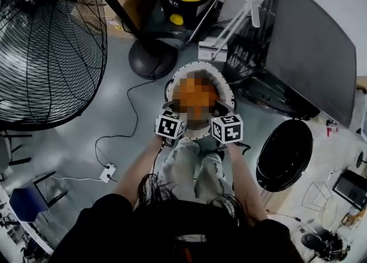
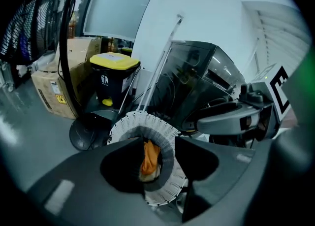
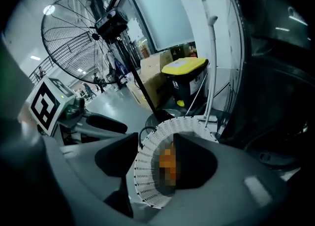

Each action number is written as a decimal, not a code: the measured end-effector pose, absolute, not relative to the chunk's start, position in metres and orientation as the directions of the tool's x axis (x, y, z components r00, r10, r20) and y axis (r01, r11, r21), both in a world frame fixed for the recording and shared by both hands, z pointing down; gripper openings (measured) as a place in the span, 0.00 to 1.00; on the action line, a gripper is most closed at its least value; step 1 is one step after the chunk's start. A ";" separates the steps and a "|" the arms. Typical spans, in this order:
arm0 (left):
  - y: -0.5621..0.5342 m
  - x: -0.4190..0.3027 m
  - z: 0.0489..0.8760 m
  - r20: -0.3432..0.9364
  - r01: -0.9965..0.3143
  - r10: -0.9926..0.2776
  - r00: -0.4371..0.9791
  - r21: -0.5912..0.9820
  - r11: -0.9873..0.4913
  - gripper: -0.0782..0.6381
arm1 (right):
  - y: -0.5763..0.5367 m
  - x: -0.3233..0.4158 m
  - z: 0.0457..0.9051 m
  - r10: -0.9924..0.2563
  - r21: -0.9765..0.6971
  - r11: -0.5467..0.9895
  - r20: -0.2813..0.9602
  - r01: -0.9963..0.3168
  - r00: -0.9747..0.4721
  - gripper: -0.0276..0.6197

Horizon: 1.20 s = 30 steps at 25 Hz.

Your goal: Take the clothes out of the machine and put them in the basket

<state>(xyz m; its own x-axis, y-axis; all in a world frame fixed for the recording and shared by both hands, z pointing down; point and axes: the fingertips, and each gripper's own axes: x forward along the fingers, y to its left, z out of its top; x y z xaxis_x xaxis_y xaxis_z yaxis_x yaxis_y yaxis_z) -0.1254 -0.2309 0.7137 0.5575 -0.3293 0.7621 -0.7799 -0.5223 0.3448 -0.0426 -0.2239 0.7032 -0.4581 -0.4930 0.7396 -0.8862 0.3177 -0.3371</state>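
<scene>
Just below centre, left gripper (image 2: 158, 141) and right gripper (image 3: 156, 139) side by side, both released, jaws apart on nothing. Directly beyond, white basket (image 1: 199, 65) on the floor (image 1: 114, 107), orange clothes (image 2: 150, 155) inside. Upper right, dark machine (image 1: 315, 44).

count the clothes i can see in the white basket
1: an orange garment lies inside the white basket, near its middle. A pale patch under it may be a second piece, and more could be hidden below.
</scene>
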 end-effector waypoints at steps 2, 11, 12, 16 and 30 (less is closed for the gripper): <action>-0.230 -0.126 0.703 0.750 -0.772 -0.338 0.569 0.346 -0.533 0.39 | -0.225 -0.042 0.687 -0.530 -0.342 0.313 0.711 -0.886 -0.462 0.41; -0.210 -0.122 0.643 0.676 -0.687 -0.334 0.657 0.355 -0.633 0.36 | -0.196 -0.030 0.611 -0.654 -0.359 0.279 0.608 -0.890 -0.450 0.38; -0.207 -0.119 0.635 0.667 -0.675 -0.333 0.667 0.351 -0.649 0.36 | -0.190 -0.027 0.603 -0.666 -0.359 0.271 0.600 -0.893 -0.443 0.38; -0.192 -0.109 0.606 0.632 -0.640 -0.336 0.698 0.339 -0.690 0.35 | -0.164 -0.012 0.571 -0.719 -0.367 0.226 0.562 -0.902 -0.409 0.34; -0.076 -0.035 0.499 0.497 -0.434 -0.246 0.832 0.307 -0.847 0.35 | -0.039 0.051 0.463 -0.860 -0.371 0.126 0.422 -0.920 -0.288 0.25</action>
<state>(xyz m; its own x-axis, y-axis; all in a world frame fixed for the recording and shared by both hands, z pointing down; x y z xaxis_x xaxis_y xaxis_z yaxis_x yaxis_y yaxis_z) -0.0348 -0.0756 0.4990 0.8320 -0.2465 0.4970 -0.4340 -0.8471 0.3065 0.0511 -0.0386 0.4630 -0.2882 -0.8598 0.4215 -0.9199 0.1263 -0.3714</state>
